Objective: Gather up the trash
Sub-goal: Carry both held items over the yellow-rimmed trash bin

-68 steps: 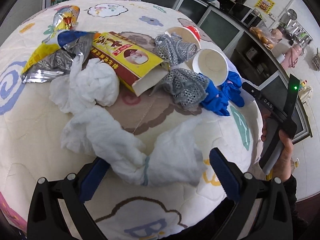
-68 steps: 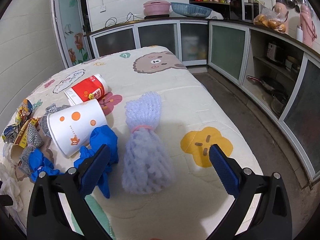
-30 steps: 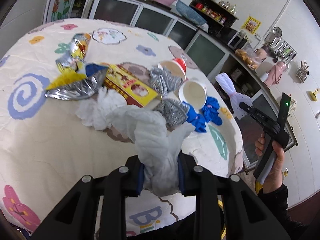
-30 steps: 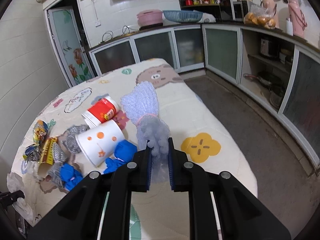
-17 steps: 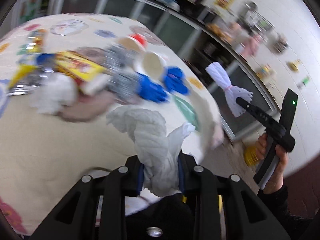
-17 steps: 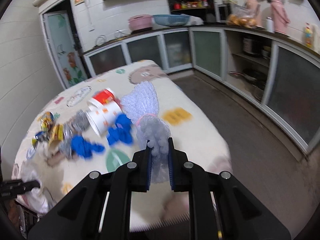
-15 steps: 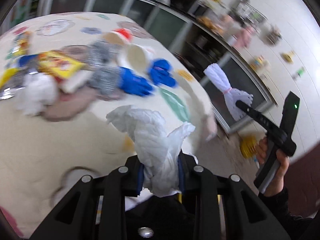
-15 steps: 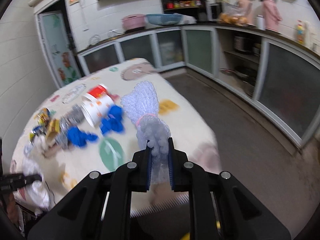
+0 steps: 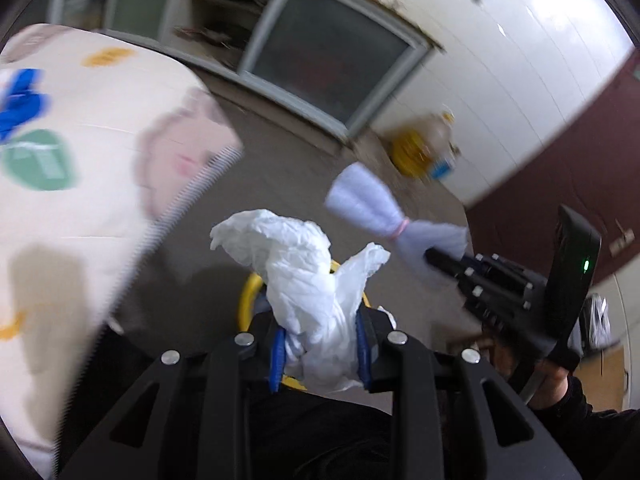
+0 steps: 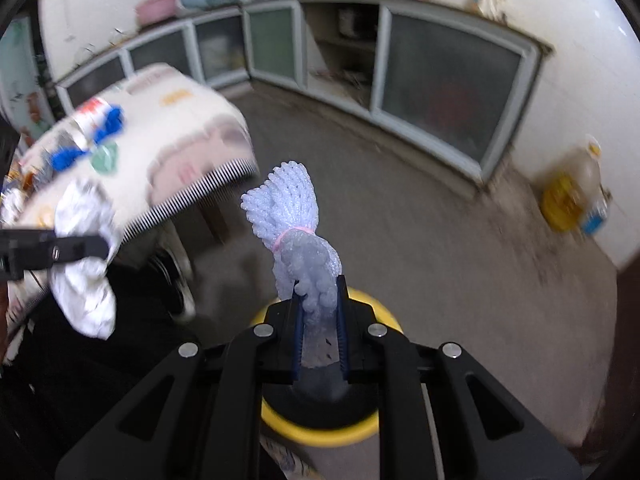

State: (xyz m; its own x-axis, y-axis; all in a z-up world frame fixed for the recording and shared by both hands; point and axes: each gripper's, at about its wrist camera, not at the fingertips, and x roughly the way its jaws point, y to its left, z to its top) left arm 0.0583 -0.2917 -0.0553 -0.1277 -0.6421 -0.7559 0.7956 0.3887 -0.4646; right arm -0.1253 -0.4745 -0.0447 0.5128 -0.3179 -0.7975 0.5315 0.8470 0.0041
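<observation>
My left gripper (image 9: pixel 320 354) is shut on a crumpled white plastic bag (image 9: pixel 304 272), which sticks up between the blue pads. My right gripper (image 10: pixel 319 322) is shut on a pale lilac foam net (image 10: pixel 298 236) tied with a pink band. Both hang off the table's edge above a round yellow-rimmed bin (image 10: pixel 320 428) on the floor, whose rim (image 9: pixel 250 296) also peeks out behind the bag in the left wrist view. That view shows the right gripper (image 9: pixel 434 258) with the foam net (image 9: pixel 368 206) at the right. The right wrist view shows the left gripper (image 10: pixel 106 248) with the white bag (image 10: pixel 84 292) at the left.
The table (image 9: pixel 80 184) with its cartoon-print cover lies to the left, with blue gloves (image 10: pixel 108 120) and other litter on it. Grey cabinets (image 10: pixel 440 92) line the far wall. A yellow-labelled oil bottle (image 10: pixel 576 196) stands on the concrete floor by the wall.
Both grippers have swung away from the table, out over the floor and downward, each carrying its piece of trash. The yellow bin has come into view beneath them.
</observation>
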